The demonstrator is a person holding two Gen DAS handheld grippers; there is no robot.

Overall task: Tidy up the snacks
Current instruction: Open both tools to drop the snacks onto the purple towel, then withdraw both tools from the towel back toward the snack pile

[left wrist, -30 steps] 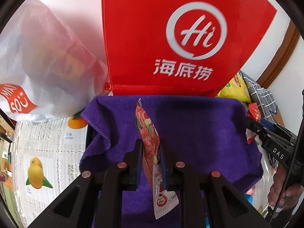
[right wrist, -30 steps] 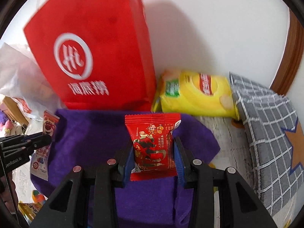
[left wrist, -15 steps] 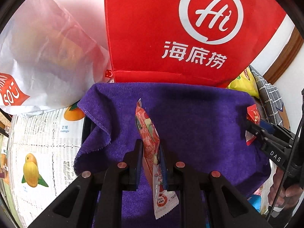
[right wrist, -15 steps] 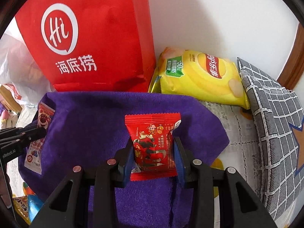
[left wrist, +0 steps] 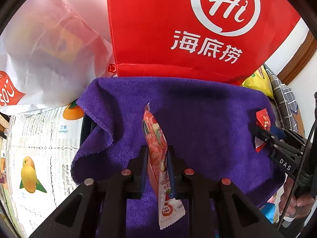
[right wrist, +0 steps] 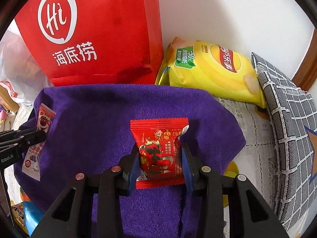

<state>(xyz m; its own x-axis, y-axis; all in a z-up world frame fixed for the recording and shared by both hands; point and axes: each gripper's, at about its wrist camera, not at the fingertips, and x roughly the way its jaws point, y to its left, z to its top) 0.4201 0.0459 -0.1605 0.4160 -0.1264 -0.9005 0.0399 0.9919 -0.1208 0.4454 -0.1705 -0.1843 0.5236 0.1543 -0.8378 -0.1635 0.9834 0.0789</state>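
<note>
Here the red Haidilao bag [right wrist: 95,35] stands against the wall behind the purple towel [left wrist: 198,109], whose near-left edge folds over. Bare towel lies ahead of both grippers. The right gripper [right wrist: 159,158] pinches a red candy packet [right wrist: 160,148]; the left gripper [left wrist: 157,164] clamps a slim strawberry snack sachet [left wrist: 156,148] edge-on, its print hard to read.

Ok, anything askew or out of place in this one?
Only the purple towel: its left corner is folded up and rumpled instead of flat. The yellow chip bag lies tipped on its side by the red bag.
</note>
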